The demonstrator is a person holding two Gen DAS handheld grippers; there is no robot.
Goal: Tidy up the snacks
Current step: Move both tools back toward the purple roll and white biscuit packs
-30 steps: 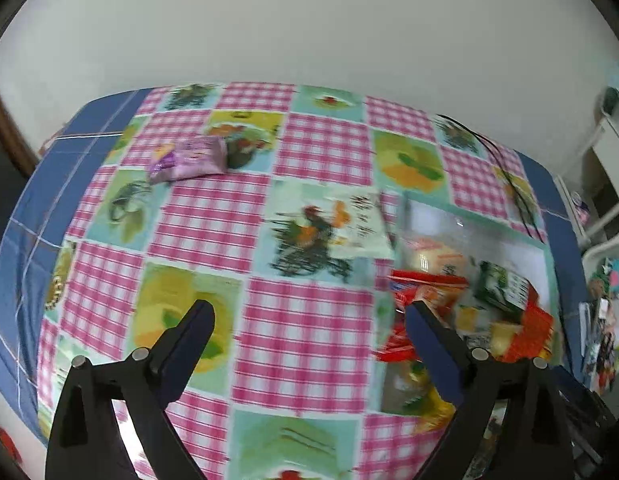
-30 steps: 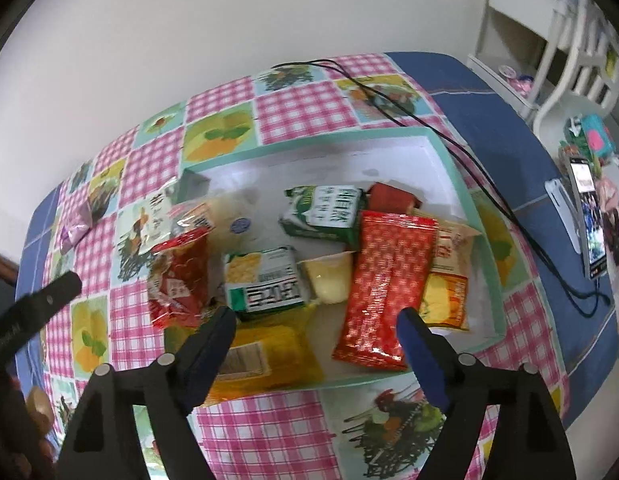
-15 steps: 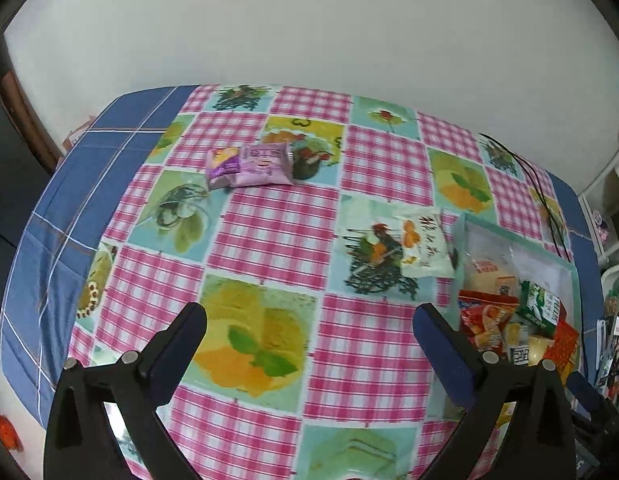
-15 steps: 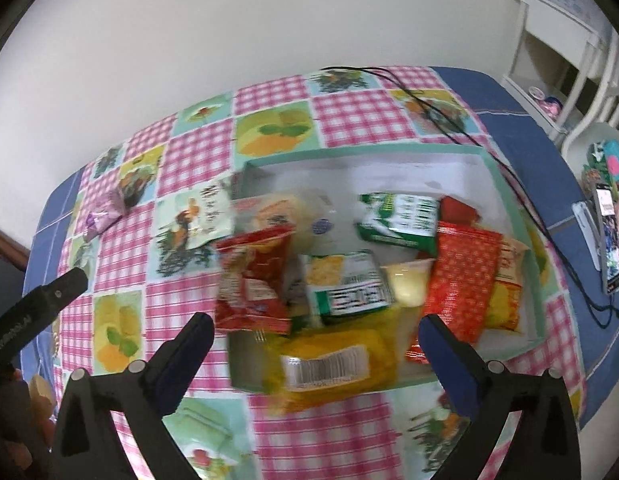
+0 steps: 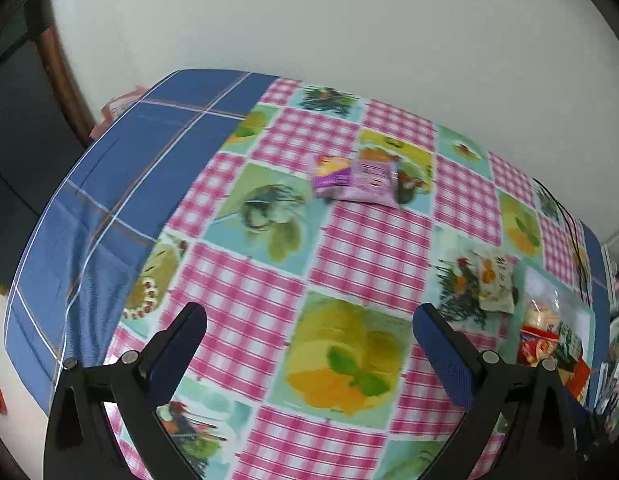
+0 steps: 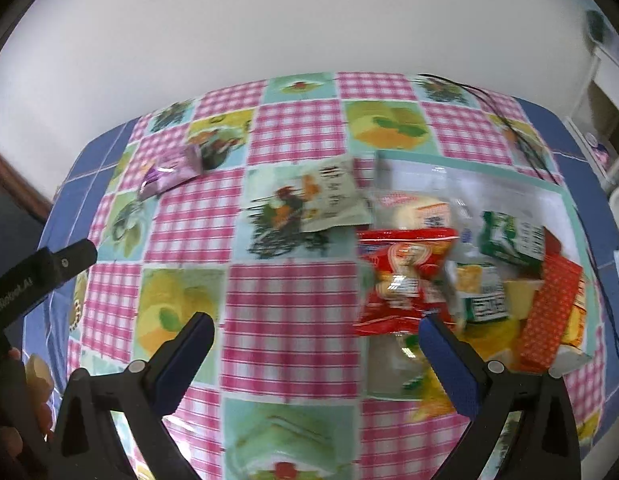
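Observation:
A purple snack packet (image 5: pixel 355 178) (image 6: pixel 171 172) lies on the patterned tablecloth toward the far side. A pale green packet (image 5: pixel 495 284) (image 6: pixel 333 200) lies just left of a white box with a teal rim (image 6: pixel 469 160) (image 5: pixel 589 312). Inside the box are several snacks, among them a red bag (image 6: pixel 405 280) and a green-and-white packet (image 6: pixel 513 236). My left gripper (image 5: pixel 309 332) hangs open over bare cloth, well short of the purple packet. Open too, my right gripper (image 6: pixel 315 340) hovers over the cloth beside the box's left end, with nothing between its fingers.
A black cable (image 6: pixel 509 120) runs over the table's far right corner. A blue plaid border (image 5: pixel 121 184) edges the cloth on the left. A white wall stands behind the table, with white furniture (image 6: pixel 605 92) at the right. The other gripper's body (image 6: pixel 37 276) and a hand show at left.
Both grippers have swung left across the table, so the box slid from under them toward the right of each view. Their jaws opened a little wider.

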